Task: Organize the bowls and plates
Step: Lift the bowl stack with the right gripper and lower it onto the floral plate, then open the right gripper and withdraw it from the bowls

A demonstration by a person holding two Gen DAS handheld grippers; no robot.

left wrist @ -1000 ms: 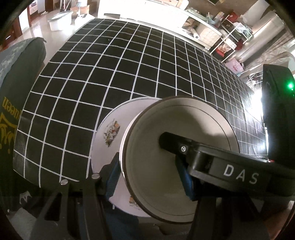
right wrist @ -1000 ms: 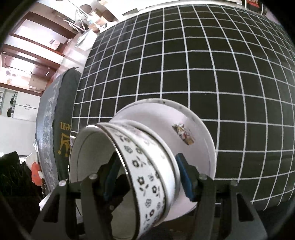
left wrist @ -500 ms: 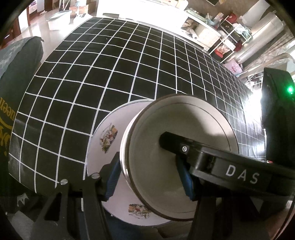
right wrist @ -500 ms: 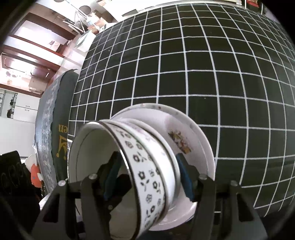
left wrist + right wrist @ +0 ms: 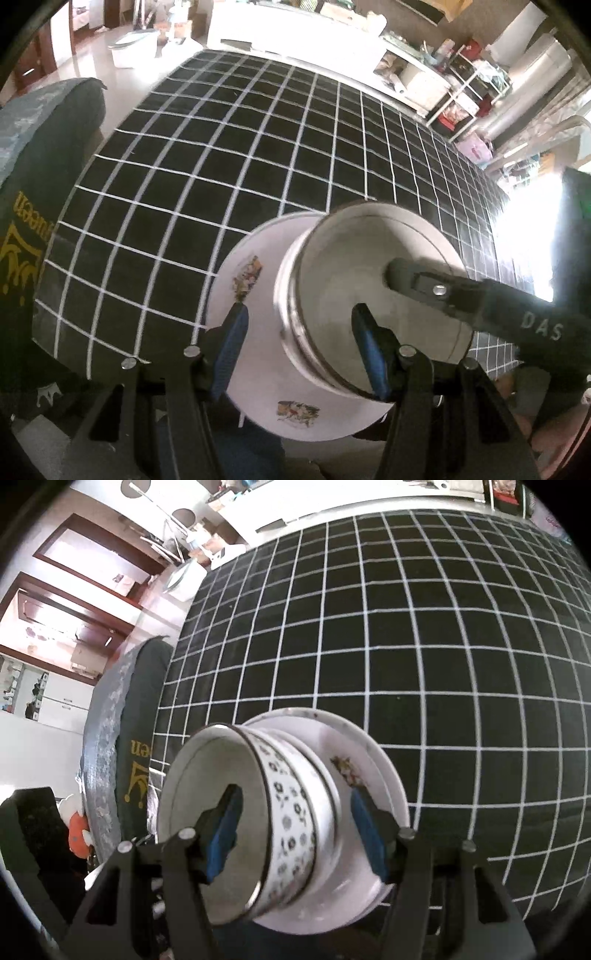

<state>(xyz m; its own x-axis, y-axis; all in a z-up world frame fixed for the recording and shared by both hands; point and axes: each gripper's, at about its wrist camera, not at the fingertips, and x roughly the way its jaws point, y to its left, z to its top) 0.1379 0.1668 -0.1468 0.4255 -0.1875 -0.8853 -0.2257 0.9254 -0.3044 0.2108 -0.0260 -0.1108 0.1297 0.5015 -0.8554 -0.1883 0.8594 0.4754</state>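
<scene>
Both grippers, left gripper and right gripper, look clamped across the white flower-banded ceramic bowl on the white picture-printed plate. I'd lower it level onto the black grid-lined bench.

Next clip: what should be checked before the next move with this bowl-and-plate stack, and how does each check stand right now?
1. Left gripper has one finger inside the bowl and one outside: ok.
2. Right gripper also straddles the bowl wall: ok.
3. Pads pressing firmly on the wall: cannot tell.
4. Bowl sits within the plate, not overhanging its rim: ok.
5. No objects on the table ahead of the stack: ok.
</scene>
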